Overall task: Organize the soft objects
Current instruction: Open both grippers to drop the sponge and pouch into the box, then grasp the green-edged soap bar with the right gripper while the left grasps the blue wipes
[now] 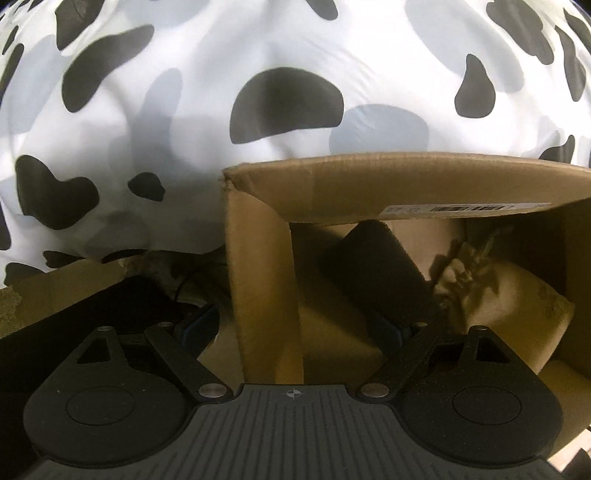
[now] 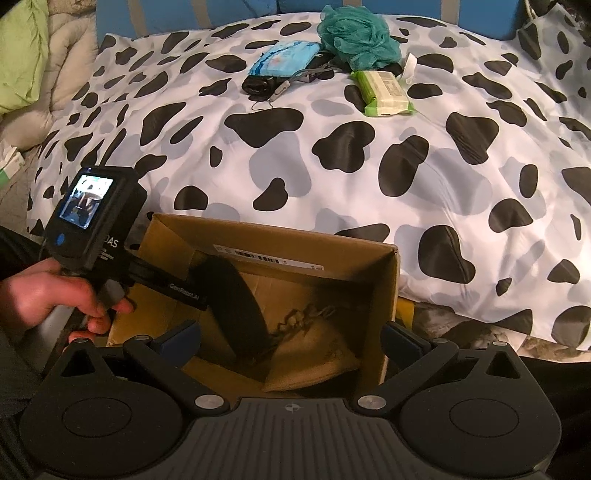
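A brown cardboard box [image 2: 388, 306] stands against a cow-print bed. Inside it lie a beige drawstring pouch [image 2: 314, 362] and a black soft roll [image 2: 236, 310]. My left gripper [image 1: 295, 328] is open, with one finger outside the box wall [image 1: 258, 280] and the other inside by the black roll [image 1: 376, 273]; the pouch [image 1: 509, 295] lies to its right. My right gripper [image 2: 291, 338] is open and empty above the box. On the bed lie a teal bath pouf [image 2: 354, 33], a blue pack [image 2: 284, 57], a green wipes pack [image 2: 384, 92] and a small black item [image 2: 258, 85].
The cow-print cover [image 2: 332, 155] fills the far side. A green pillow [image 2: 22, 51] and grey quilt [image 2: 66, 44] lie at far left. A hand [image 2: 48, 299] holds the left gripper's handle with its screen [image 2: 86, 206].
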